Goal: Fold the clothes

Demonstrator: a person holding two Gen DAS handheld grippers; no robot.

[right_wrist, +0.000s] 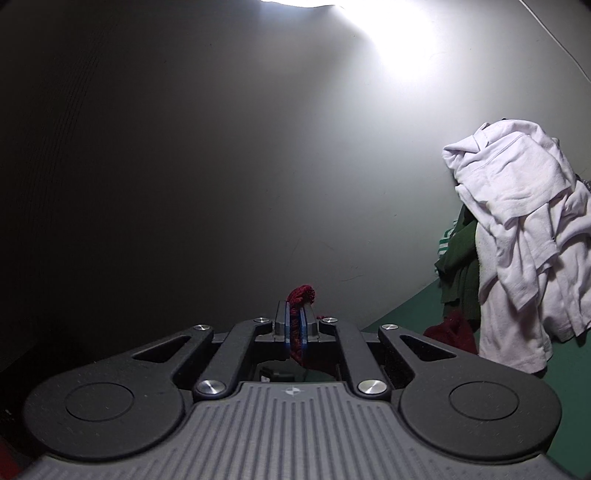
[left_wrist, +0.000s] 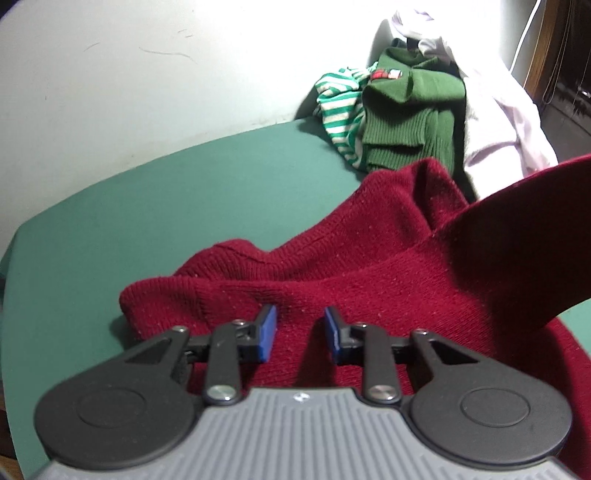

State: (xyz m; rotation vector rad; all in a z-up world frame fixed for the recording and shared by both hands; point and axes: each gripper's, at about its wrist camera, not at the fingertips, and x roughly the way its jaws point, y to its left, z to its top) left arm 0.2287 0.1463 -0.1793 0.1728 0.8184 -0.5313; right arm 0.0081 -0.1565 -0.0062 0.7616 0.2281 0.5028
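Green table point(left_wrist: 184, 206), red sweater point(left_wrist: 369, 266) pinched in right tool point(right_wrist: 295, 325)

Green table top point(left_wrist: 155, 206) with rounded edge, set against pale wall point(left_wrist: 147, 66); faint scuffs and a thin curved mark on wall; bright glare point(right_wrist: 402, 48) high on wall, fading to deep shadow at left; white cable point(left_wrist: 524, 33) hanging down at right; dark wooden furniture point(left_wrist: 565, 66) at far right.
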